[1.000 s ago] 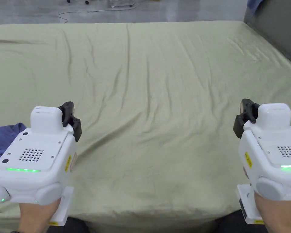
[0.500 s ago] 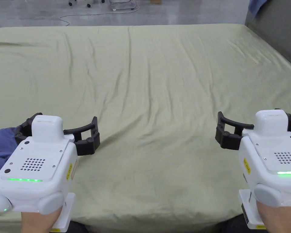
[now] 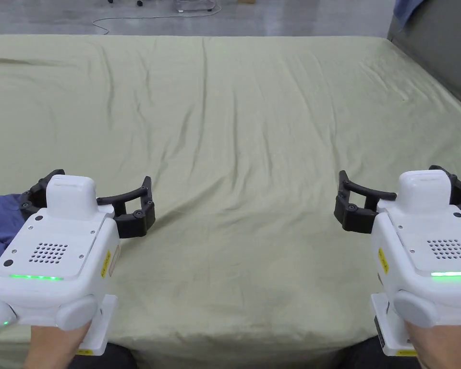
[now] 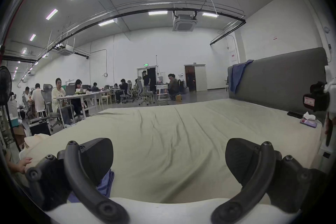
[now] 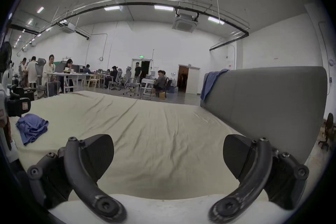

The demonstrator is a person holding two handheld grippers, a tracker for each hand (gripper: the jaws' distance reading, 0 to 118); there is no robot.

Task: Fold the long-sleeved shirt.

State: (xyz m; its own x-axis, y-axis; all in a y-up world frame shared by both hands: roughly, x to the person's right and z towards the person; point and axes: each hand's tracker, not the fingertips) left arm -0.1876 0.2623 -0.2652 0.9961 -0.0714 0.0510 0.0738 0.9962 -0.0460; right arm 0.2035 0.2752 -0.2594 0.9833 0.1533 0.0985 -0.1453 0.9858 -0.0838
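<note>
From your head view, you hold the left gripper (image 3: pixel 86 201) low over the near left part of the bed (image 3: pixel 234 120), its two black jaws spread wide apart with nothing between them. The right gripper (image 3: pixel 401 196) sits over the near right part, well apart from the left one, and its jaws are likewise spread wide on nothing. The blue long-sleeved shirt (image 3: pixel 1 221) lies bunched at the far left edge of the picture, just beside the left gripper's outer jaw and partly hidden by the white housing; you cannot tell whether the jaw touches it. The olive-green sheet is creased, and a grey headboard (image 3: pixel 441 43) stands along the right side of the bed. In your left gripper view, the left gripper (image 4: pixel 169 158) shows both jaws far apart over the sheet, and a fold of the blue shirt (image 4: pixel 106 182) peeks out just beneath and behind the jaw on the picture's left. People sit at desks (image 4: pixel 85 95) in the hall beyond the bed. In your right gripper view, the right gripper (image 5: pixel 168 157) again has its jaws wide apart over bare sheet, and the shirt (image 5: pixel 31 127) lies crumpled in a heap well off to the picture's left, near the bed's edge. A second blue cloth (image 5: pixel 211 82) hangs over the end of the headboard.
</note>
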